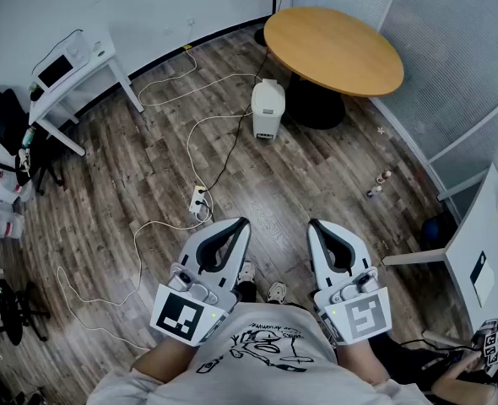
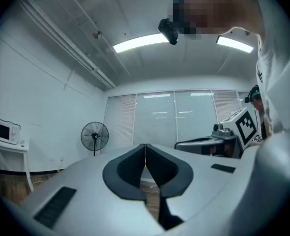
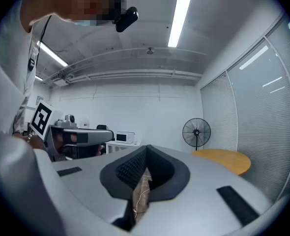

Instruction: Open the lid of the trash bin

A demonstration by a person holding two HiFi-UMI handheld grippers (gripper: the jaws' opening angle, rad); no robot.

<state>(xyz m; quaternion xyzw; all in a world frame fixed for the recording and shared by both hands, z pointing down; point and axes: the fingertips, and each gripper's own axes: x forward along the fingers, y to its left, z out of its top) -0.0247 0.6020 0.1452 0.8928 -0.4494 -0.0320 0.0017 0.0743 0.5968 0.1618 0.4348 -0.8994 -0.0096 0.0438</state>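
Observation:
The white trash bin stands on the wood floor beside the round table, lid down. It is well ahead of both grippers and in neither gripper view. My left gripper and right gripper are held side by side close to the person's chest, above the person's shoes. Both point forward and are level. The left gripper has its jaws pressed together with nothing between them. The right gripper is likewise shut and empty.
A power strip and white cables trail over the floor between me and the bin. A white side table with a microwave stands at the left, a standing fan at the back, and a white desk at the right.

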